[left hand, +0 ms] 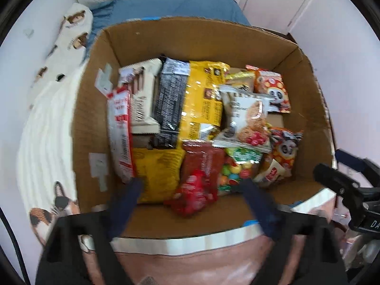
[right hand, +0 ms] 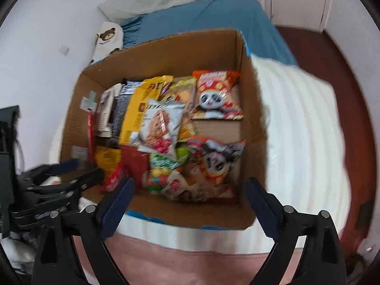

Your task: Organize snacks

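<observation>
A cardboard box [left hand: 99, 109] of snacks sits on a bed, on a white ribbed blanket [left hand: 47, 128], with a blue throw [left hand: 166, 7] beyond it.

The left hand-held gripper [left hand: 190, 194] points steeply down over the near edge of the box. Its dark blue fingers [left hand: 128, 197] stand wide apart; nothing is between them and they press on nothing. Below the gap lie a yellow packet [left hand: 156, 173], a red sweet bag [left hand: 197, 185] and a bag of coloured candies [left hand: 237, 168].

Along the left wall of the box stands a red-and-white packet [left hand: 118, 128], then a cream bar box [left hand: 144, 99], a black-and-white pack [left hand: 171, 99] and a long yellow bag [left hand: 204, 99]. A white cookie pack [left hand: 244, 121] lies on top near the middle. Two orange panda packets fill the right side, one at the far corner [right hand: 216, 95], one nearer [right hand: 213, 161].

The right hand-held gripper [right hand: 190, 197] hangs over the box's near right part, jaws likewise spread wide and empty, its blue fingers [right hand: 121, 199] clear of the snacks. The two grippers are close beside each other, each showing at the edge of the other's view.
</observation>
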A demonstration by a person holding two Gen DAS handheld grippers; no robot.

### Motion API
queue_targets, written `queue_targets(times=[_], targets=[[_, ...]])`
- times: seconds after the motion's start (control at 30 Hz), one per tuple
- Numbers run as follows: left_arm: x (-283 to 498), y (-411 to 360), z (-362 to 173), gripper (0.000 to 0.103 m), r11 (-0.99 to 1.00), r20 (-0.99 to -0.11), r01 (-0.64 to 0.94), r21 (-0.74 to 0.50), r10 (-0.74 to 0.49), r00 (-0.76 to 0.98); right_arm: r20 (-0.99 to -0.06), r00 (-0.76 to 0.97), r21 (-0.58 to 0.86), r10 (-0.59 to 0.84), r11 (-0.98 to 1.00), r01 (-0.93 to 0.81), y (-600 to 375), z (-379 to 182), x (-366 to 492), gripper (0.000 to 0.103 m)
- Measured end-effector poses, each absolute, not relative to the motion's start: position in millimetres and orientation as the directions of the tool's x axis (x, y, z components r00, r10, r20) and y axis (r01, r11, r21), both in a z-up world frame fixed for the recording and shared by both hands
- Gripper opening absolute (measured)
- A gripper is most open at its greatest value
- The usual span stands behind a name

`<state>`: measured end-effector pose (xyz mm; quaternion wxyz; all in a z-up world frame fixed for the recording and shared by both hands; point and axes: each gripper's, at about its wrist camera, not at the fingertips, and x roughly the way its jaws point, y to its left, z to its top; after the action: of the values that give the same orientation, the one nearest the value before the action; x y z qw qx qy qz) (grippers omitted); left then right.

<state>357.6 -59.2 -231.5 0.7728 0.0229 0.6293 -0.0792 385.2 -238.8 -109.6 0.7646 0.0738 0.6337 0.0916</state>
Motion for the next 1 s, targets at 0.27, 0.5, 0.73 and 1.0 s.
queue_targets(times=[0.27,0.5,0.73,1.0], targets=[[355,-52,-215,0.103,0.995,-0.948,0.095,-0.016,-0.045,0.315,-0.957,0.275,0.080,0.093,0.995,-0.056,-236,-105,386,0.103],[350,-51,-205,0.103,0.997,-0.938,0.076,0.001,-0.025,0.345,-0.949,0.306,0.063,0.072,0.997,-0.038,-239,-99,379,0.103],[323,-54,-166,0.103,0.999,-0.898,0.051,-0.003,-0.025,0.439,-0.911,0.407,0.063,0.064,0.998,-0.017,-246,-60,354,0.103],[260,-65,-111,0.103,0.998,-0.827,0.048,0.052,0.016,0.562,-0.835,0.547,0.055,0.060,0.998,-0.025,-252,13,294,0.103]])
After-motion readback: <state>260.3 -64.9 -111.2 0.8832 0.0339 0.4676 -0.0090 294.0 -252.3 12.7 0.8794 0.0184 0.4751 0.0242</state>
